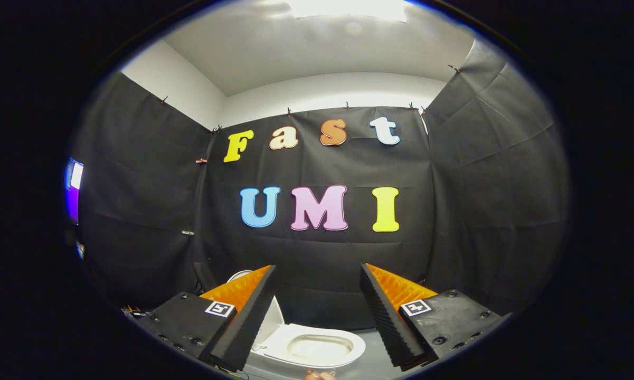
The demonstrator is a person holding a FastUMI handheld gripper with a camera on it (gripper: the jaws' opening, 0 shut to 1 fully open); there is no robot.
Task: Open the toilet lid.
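Toilet (317, 348) on the floor (369, 364), low between the two fingers, seat ring exposed. Its lid (272, 316) stands raised at the left, partly behind the left finger. Claw (317, 277) released, fingers spread wide, touching nothing.

One toilet (311, 347) with one raised lid (271, 316); two fingers (248, 316), spread apart.
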